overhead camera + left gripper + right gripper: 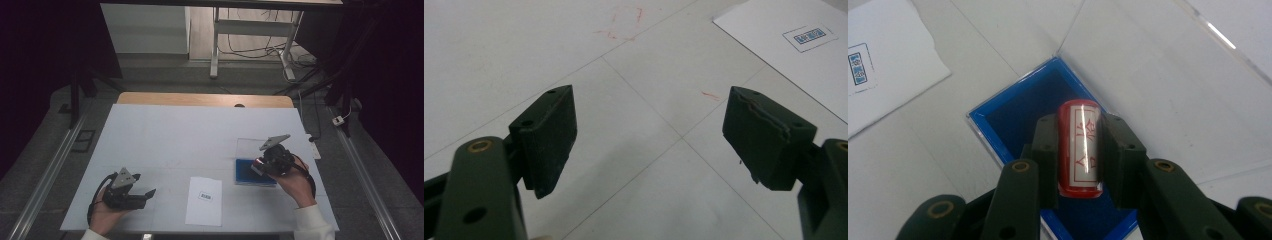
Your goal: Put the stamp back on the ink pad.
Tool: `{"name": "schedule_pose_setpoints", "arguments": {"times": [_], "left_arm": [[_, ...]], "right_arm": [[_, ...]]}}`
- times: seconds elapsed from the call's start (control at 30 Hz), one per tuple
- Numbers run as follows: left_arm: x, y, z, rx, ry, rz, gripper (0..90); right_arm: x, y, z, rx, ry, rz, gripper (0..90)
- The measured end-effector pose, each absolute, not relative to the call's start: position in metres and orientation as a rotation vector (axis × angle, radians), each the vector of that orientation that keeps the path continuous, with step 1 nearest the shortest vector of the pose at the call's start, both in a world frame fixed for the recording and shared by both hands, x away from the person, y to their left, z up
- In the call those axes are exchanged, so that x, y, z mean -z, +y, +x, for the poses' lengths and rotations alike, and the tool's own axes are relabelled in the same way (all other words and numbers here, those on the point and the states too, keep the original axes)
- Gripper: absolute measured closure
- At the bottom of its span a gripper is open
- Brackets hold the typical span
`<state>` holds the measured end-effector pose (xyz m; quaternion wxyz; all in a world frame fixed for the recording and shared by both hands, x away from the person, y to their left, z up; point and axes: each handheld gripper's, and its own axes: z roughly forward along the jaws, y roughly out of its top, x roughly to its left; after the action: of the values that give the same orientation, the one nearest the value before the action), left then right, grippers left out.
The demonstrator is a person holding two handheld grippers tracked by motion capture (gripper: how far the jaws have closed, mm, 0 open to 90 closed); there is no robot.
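Right gripper view: the right gripper [1079,150] is clamped on a red stamp [1079,147], held just above a blue ink pad [1013,112] whose clear lid [1168,85] lies flipped open beside it. The stamp's side label carries red characters in a frame, too slanted to read. In the high view the same gripper [262,167] sits over the pad at the right of the white table [165,130], with a sheet of paper [204,201] near the front edge. The paper already bears one small blue framed print [205,196], illegible at this size. Judging from that, the stamp looks to be going to the pad for inking or being put away; I can't tell which. The left gripper [649,135] rests released, jaws wide apart and holding nothing, over bare table with faint red marks [626,22].
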<state>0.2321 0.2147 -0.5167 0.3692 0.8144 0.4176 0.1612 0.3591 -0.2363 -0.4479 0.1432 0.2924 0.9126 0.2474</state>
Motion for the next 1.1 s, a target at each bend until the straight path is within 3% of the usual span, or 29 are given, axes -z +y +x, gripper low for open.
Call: {"name": "schedule_pose_setpoints", "arguments": {"times": [0.53, 0.67, 0.77, 1.1], "left_arm": [[0.517, 0.215, 0.232, -0.411, 1.074, 2.094, 22.1], [0.517, 0.215, 0.232, -0.411, 1.074, 2.089, 22.1], [0.516, 0.216, 0.232, -0.412, 1.073, 2.086, 22.1], [0.515, 0.217, 0.231, -0.404, 1.066, 2.077, 22.0]], "right_arm": [[0.461, -0.227, 0.361, -0.653, 2.657, 0.812, 68.6], [0.460, -0.227, 0.360, -0.671, 2.643, 0.816, 51.4], [0.456, -0.229, 0.357, -0.749, 2.620, 0.826, 43.2], [0.454, -0.254, 0.326, -0.973, 2.494, 0.864, 33.8]]}}
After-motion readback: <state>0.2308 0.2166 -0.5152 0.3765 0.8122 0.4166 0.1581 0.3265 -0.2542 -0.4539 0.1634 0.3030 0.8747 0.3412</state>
